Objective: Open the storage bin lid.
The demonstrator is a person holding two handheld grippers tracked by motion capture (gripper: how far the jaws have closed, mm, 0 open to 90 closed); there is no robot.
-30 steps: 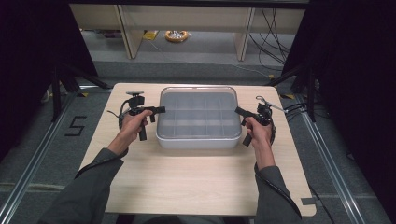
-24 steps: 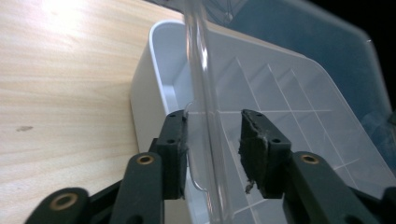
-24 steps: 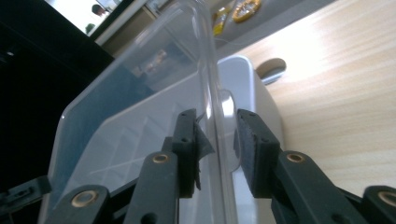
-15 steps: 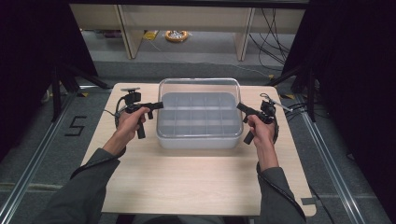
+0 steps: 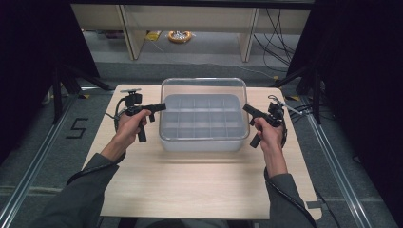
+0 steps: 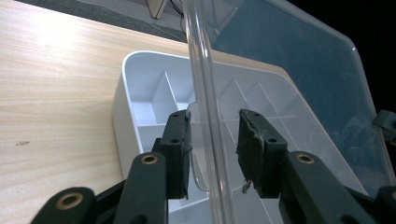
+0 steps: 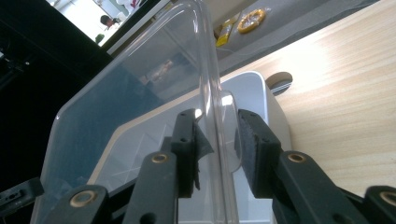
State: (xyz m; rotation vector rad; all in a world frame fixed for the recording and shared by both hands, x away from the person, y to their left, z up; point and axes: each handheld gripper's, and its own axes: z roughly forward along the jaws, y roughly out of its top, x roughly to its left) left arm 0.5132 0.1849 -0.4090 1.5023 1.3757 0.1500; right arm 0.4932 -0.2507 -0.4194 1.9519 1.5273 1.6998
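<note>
Left gripper (image 5: 160, 106): you hold it at the left end of the clear lid (image 5: 203, 90). In the left gripper view its jaws (image 6: 212, 149) are closed on the lid's edge tab, and they have just been closing to reach this grip.
Right gripper (image 5: 246, 108): you hold it at the right end of the same lid. In the right gripper view its jaws (image 7: 215, 149) are narrow, and the lid's edge tab is pressed between the two pads.
Clear lid: it is transparent, with rounded corners. It is lifted off the box and hangs between your two grippers. Both gripper views show a gap between the lid's rim and the box under it.
White box (image 5: 203, 141): it stands on the table (image 5: 190, 185), near the middle and a little toward the far side. It is just below the lid.
Compartments: thin white walls divide the inside of the box into many small cells. I cannot tell if something is inside the cells.
Your hands: the left hand (image 5: 129, 129) and the right hand (image 5: 267, 135) each grip a handle, one on each side of the box.
Table: light wood, bare on the near side in front of the box.
Floor behind: one yellow ring-shaped thing (image 5: 179, 36) lies on the grey floor, far from the table.
</note>
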